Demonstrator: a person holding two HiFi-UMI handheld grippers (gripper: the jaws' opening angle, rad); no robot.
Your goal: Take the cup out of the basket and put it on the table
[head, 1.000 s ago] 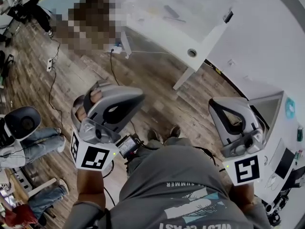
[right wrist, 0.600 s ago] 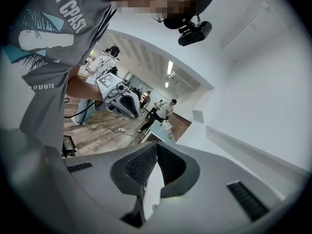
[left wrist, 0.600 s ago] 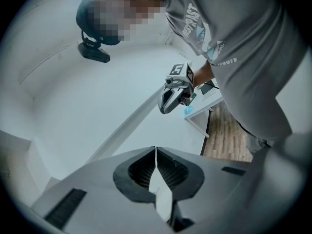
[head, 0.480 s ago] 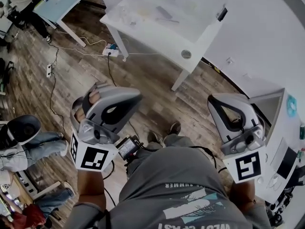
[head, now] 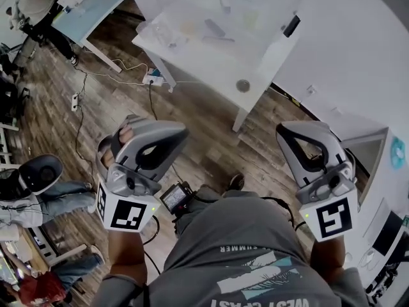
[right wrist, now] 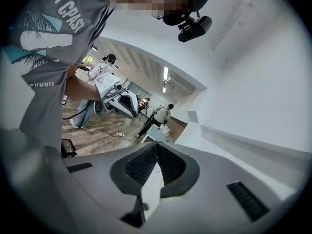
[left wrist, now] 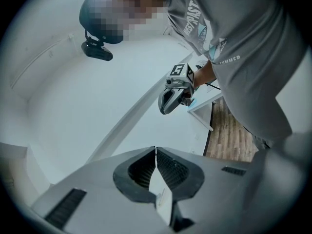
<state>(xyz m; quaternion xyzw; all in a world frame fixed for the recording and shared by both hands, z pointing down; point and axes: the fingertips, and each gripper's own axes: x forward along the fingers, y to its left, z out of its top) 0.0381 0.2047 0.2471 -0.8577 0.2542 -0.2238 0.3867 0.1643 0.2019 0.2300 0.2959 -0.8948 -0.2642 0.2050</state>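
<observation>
- The left gripper (left wrist: 156, 154) is held near the person's body on the left. Its fingers are pressed together with nothing between them.
- The right gripper (right wrist: 157, 149) is held near the body on the right. Its fingers are likewise closed together and empty.
- The white table (head: 255, 62) stands far ahead across the wooden floor (head: 204, 114), well apart from both grippers.
- Small things lie on the tabletop, too blurred to name. The cup cannot be picked out in any view, so where it lies relative to the fingers cannot be told.
</observation>
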